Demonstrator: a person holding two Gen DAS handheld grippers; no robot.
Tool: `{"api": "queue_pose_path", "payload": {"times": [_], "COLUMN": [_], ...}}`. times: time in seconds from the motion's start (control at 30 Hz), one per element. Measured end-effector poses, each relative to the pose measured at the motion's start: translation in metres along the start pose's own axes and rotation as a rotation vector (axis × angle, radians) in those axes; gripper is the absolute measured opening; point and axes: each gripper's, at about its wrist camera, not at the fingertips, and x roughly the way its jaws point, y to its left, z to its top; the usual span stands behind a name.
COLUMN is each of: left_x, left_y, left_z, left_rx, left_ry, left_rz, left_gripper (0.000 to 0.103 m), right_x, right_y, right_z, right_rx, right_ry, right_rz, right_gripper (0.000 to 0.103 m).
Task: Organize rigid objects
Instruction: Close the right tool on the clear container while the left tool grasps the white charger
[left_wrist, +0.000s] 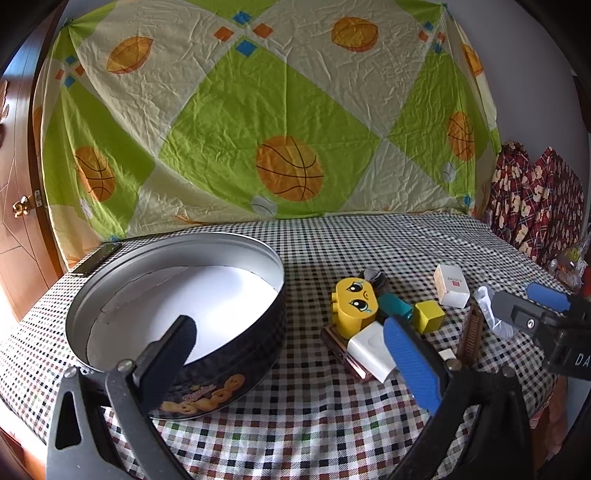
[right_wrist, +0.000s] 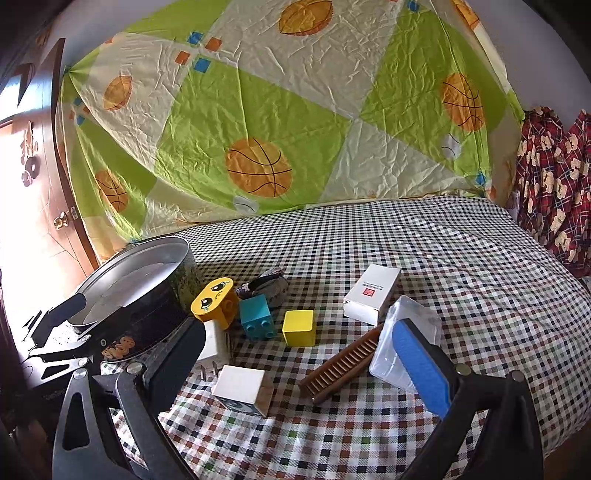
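From my left wrist, my left tongs (left_wrist: 291, 356) gape wide and empty over the checked bench (left_wrist: 369, 251). The round black cookie tin (left_wrist: 177, 314), white-lined and bare inside, sits at nine o'clock. At three o'clock of it lie the yellow face block (left_wrist: 356, 304), a teal block (left_wrist: 397, 306) and a yellow cube (left_wrist: 428, 315).

From my right wrist, my right tongs (right_wrist: 303, 369) also stand wide apart, holding nothing. A white cube (right_wrist: 240, 389) lies between the fingers; a brown comb (right_wrist: 343, 363) and a clear box (right_wrist: 402, 332) lie at two o'clock, touching.
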Motion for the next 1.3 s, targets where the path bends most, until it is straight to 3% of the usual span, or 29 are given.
{"api": "queue_pose_path", "payload": {"times": [0.47,0.67,0.8,0.83,0.97,1.03,1.1,1.2,1.3], "left_x": [0.039,0.057,0.064,0.066,0.069,0.069,0.068,0.066,0.063], "left_y": [-0.046,-0.055,-0.056,-0.056,-0.051,-0.048,-0.047,-0.045,-0.043], "left_z": [-0.012,-0.01,-0.011,-0.011,-0.011,-0.011,-0.012,-0.012,-0.012], "left_rx": [0.067,0.079,0.071,0.072,0.049,0.034,0.033,0.026,0.02], "left_ry": [0.106,0.169,0.198,0.205,0.219,0.217,0.212,0.199,0.183], "left_rz": [-0.096,-0.121,-0.161,-0.175,-0.209,-0.221,-0.225,-0.229,-0.231], "left_gripper": [0.1,0.087,0.066,0.057,0.047,0.041,0.038,0.038,0.038], "right_x": [0.022,0.034,0.05,0.055,0.066,0.067,0.069,0.07,0.07], "right_y": [-0.07,-0.086,-0.089,-0.088,-0.091,-0.09,-0.087,-0.082,-0.082], "right_z": [-0.014,-0.01,-0.003,-0.002,-0.003,-0.003,-0.003,-0.003,-0.003], "right_rx": [0.143,0.19,0.216,0.211,0.23,0.223,0.199,0.167,0.163], "right_ry": [0.043,0.075,0.144,0.174,0.233,0.237,0.243,0.248,0.245], "right_rz": [-0.13,-0.151,-0.125,-0.13,-0.093,-0.098,-0.102,-0.092,-0.072], "right_gripper": [0.102,0.102,0.102,0.102,0.101,0.097,0.083,0.067,0.058]}}
